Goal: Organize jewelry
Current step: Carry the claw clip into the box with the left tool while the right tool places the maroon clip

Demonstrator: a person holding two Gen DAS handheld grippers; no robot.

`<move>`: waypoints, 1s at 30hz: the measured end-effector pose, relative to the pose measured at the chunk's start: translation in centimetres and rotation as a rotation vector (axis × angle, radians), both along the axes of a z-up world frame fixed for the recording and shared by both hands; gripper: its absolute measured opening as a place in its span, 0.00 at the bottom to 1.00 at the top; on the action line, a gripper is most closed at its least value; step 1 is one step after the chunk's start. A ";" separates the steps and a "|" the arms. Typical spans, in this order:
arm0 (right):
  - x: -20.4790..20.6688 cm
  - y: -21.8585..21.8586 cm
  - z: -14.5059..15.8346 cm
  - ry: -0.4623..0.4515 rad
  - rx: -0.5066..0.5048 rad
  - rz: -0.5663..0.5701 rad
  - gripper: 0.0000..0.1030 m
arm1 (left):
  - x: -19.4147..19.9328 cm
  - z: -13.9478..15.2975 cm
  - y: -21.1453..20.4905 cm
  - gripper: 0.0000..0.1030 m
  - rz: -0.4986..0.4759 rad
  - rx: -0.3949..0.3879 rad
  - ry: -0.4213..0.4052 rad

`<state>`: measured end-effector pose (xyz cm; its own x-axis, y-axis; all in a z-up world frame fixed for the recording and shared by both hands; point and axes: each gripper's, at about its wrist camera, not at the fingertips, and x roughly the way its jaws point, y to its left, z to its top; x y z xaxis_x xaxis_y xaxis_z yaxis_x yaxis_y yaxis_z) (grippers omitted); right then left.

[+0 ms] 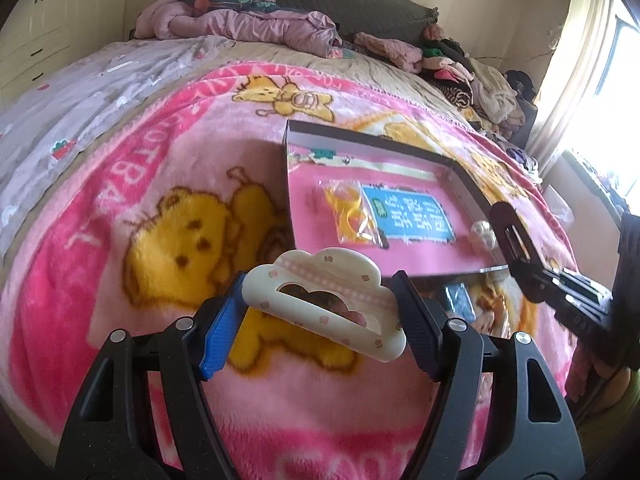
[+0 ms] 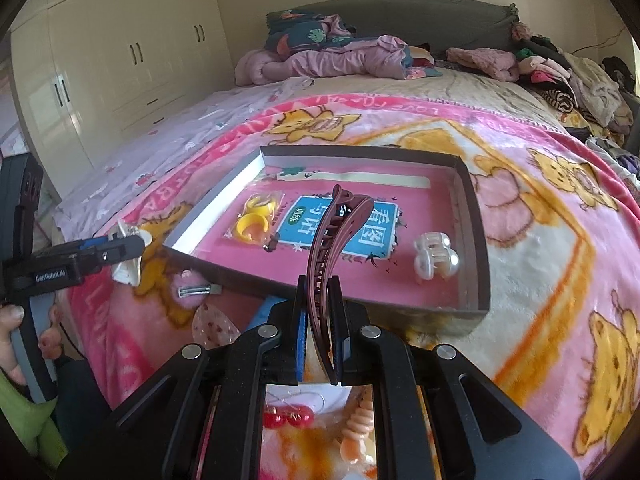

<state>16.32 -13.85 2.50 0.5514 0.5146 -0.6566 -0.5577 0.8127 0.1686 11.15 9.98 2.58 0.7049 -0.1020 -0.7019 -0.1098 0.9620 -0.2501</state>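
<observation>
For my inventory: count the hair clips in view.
3, perhaps more out of sight. A cloud-shaped clip in the left gripper, a maroon clip in the right gripper, a pearl clip in the box.

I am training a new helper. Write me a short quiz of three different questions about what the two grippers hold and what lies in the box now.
1. True or false: the left gripper is shut on the cloud-shaped hair clip.
2. What does the right gripper hold? A) a pearl claw clip B) a long maroon hair clip C) red earrings
3. Fill in: the bag of yellow rings lies inside the ____.

Key
1. True.
2. B, the maroon hair clip; the pearl claw clip lies in the box, and the red earrings lie below the gripper.
3. Box.
</observation>
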 end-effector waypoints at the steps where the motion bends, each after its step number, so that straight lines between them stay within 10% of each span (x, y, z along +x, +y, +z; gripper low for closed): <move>1: 0.2 0.1 0.0 0.002 0.000 0.000 0.10 | 0.3 0.1 0.1 0.61 0.001 -0.002 -0.001; 30: 8.4 -0.3 0.9 0.026 0.006 -0.079 0.10 | 9.4 0.1 -3.1 0.61 -0.095 0.031 0.072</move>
